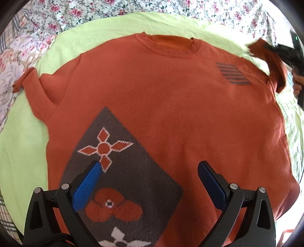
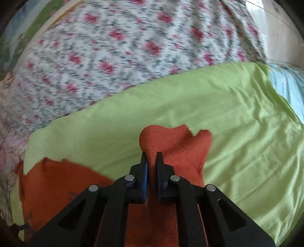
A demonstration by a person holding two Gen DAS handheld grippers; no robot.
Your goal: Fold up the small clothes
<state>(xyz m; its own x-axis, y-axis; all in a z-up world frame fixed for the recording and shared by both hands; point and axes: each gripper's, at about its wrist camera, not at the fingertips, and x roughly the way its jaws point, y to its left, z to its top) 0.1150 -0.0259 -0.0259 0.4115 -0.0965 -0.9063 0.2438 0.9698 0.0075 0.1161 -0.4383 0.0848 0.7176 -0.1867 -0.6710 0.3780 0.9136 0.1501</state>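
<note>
- Floral bedding (image 1: 62,13) covers the bed, giving a broad, soft base for folding.
- Over it lies a lime-green sheet (image 1: 20,155), spread smooth as the working surface.
- An orange knitted sweater (image 1: 171,114) lies front-up and flat on the sheet, neckline at the far side, so its sleeves can be turned inward.
- Its grey patterned panel (image 1: 121,171) sits on the lower front, beneath the left gripper.
- One short sleeve (image 1: 36,85) lies out flat; the opposite sleeve (image 2: 171,146) is lifted off the sheet, apparently to be folded across the body.
- Left gripper (image 1: 150,171) hovers released above the panel, jaws wide, holding nothing.
- Right gripper (image 2: 152,159) is clenched on the lifted sleeve's cuff.
</note>
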